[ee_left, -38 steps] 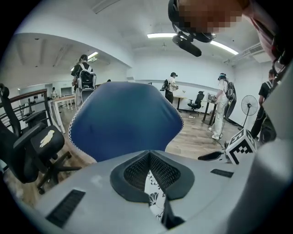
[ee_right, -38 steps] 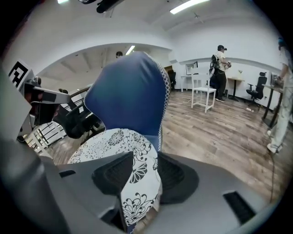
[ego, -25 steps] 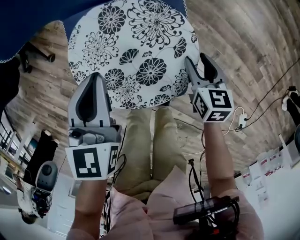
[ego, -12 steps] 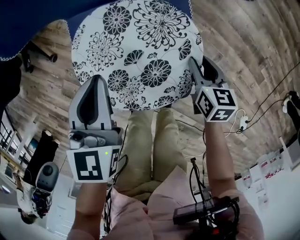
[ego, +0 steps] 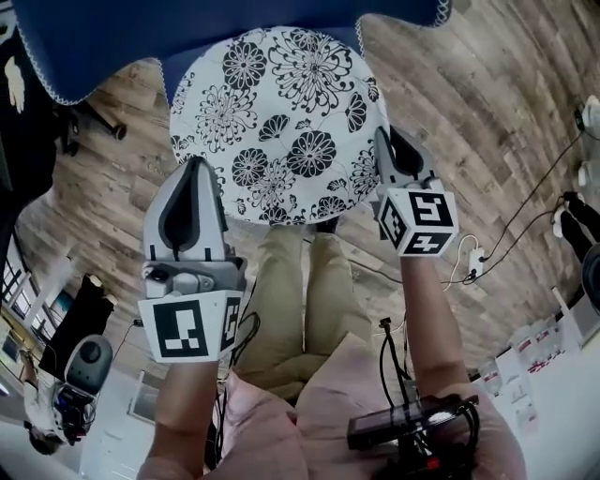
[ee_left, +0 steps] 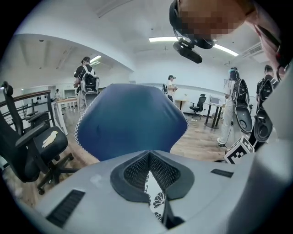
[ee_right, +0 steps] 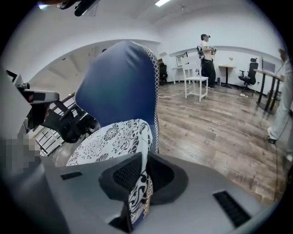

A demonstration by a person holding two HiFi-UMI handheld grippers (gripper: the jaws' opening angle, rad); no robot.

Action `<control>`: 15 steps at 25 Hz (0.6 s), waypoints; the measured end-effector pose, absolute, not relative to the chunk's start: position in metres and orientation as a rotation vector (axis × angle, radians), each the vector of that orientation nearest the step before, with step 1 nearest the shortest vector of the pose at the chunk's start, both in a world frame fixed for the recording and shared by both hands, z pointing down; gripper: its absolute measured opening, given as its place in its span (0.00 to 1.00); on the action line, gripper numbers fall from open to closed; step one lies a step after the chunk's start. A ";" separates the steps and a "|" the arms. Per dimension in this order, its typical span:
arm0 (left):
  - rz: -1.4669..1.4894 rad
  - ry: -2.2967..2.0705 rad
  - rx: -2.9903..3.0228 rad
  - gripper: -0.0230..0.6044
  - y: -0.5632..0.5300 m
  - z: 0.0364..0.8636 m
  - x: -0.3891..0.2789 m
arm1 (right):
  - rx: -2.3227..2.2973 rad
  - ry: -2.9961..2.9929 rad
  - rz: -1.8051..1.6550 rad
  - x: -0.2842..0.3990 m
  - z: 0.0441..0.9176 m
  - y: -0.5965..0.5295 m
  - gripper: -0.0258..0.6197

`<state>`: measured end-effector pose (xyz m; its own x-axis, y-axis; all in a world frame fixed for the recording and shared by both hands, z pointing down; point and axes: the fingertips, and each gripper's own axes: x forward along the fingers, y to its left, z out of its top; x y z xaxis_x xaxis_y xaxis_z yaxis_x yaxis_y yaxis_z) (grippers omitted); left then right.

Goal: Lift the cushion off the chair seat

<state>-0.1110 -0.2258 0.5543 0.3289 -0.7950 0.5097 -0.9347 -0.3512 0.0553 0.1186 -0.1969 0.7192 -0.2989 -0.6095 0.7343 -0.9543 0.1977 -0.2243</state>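
A round white cushion (ego: 281, 122) with black flower print hangs between both grippers over the wood floor, in front of a blue chair (ego: 234, 28). My left gripper (ego: 194, 167) is shut on the cushion's near left edge; a strip of the print (ee_left: 154, 194) shows between its jaws, with the blue chair back (ee_left: 130, 119) beyond. My right gripper (ego: 391, 141) is shut on the near right edge. There the fabric (ee_right: 139, 183) is pinched between the jaws and the cushion (ee_right: 107, 139) spreads out to the left, beside the chair back (ee_right: 119, 87).
A black office chair (ego: 84, 122) stands at the left. Cables and a power strip (ego: 478, 251) lie on the floor at the right. Several people stand far off in the room (ee_left: 87, 80), and there is a white chair (ee_right: 194, 80).
The cushion and both grippers sit lower and slightly to the right in the head view. More of the blue chair shows above the cushion. Both grips are unchanged.
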 end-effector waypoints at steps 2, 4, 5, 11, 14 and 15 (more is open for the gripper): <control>0.554 -1.570 2.262 0.05 -0.227 0.535 -0.119 | 1.445 -2.008 0.886 0.111 0.697 -0.201 0.09; 0.537 -1.593 2.264 0.05 -0.226 0.516 -0.127 | 1.435 -2.022 0.855 0.102 0.676 -0.201 0.09; 0.526 -1.605 2.267 0.05 -0.226 0.506 -0.130 | 1.431 -2.029 0.838 0.098 0.666 -0.202 0.09; 0.437 -1.681 2.314 0.05 -0.218 0.452 -0.133 | 1.454 -2.083 0.718 0.088 0.609 -0.209 0.08; 0.413 -1.681 2.322 0.05 -0.208 0.427 -0.129 | 1.455 -2.097 0.677 0.087 0.582 -0.203 0.08; 0.397 -1.691 2.328 0.05 -0.207 0.419 -0.128 | 1.456 -2.107 0.653 0.086 0.573 -0.205 0.08</control>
<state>-0.1281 -0.2072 0.4193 0.2951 -0.8879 0.3528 -0.9521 -0.3041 0.0312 0.0862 -0.2048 0.5725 -0.3083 -0.7069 0.6366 -0.9430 0.3154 -0.1064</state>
